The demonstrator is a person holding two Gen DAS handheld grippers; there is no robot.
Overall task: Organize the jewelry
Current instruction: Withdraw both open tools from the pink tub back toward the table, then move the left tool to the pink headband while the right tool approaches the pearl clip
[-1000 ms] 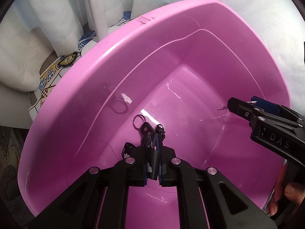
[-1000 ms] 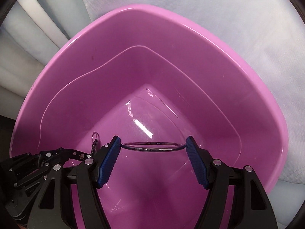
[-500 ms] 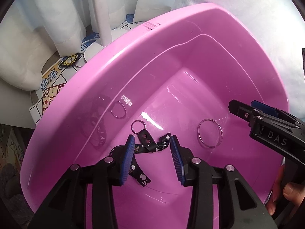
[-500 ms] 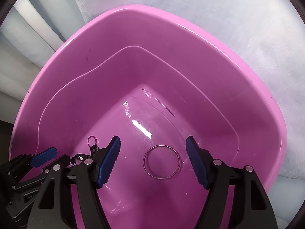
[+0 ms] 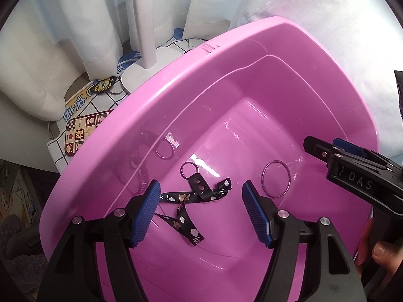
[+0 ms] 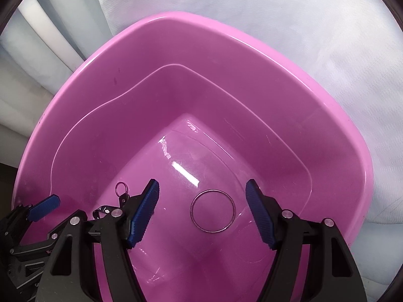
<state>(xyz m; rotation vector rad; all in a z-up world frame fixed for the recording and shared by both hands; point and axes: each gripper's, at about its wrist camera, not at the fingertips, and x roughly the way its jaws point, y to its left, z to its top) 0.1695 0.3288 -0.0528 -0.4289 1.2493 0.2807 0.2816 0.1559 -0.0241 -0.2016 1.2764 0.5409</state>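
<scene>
We've got both grippers over the pink tub (image 5: 252, 50); the left gripper (image 5: 201, 214) has its jaws spread wide and holds nothing, with the black ribbon keychain (image 5: 194, 196) lying loose on the tub floor between and just beyond its blue pads (image 5: 146, 214); the right gripper (image 6: 202, 214) is spread just as wide, empty too, and the thin metal bangle (image 6: 212, 210) lies flat on the floor between its fingers, touching neither.

Room-wise, the tub walls rise steeply all around, but the floor around both pieces is open; bangle and keychain sit near each other, apart, in the middle of the floor; in the left view the bangle (image 5: 275, 178) is to the right of the ribbon.

The keychain's ribbon runs roughly left to right across the left view, with one tail trailing toward the camera; its small split ring (image 5: 189, 170) points away toward the far wall; the bangle is round, so no long axis there.

Outside the tub, on the left, a patterned cloth (image 5: 83, 125) lies by a white pole (image 5: 143, 25).
</scene>
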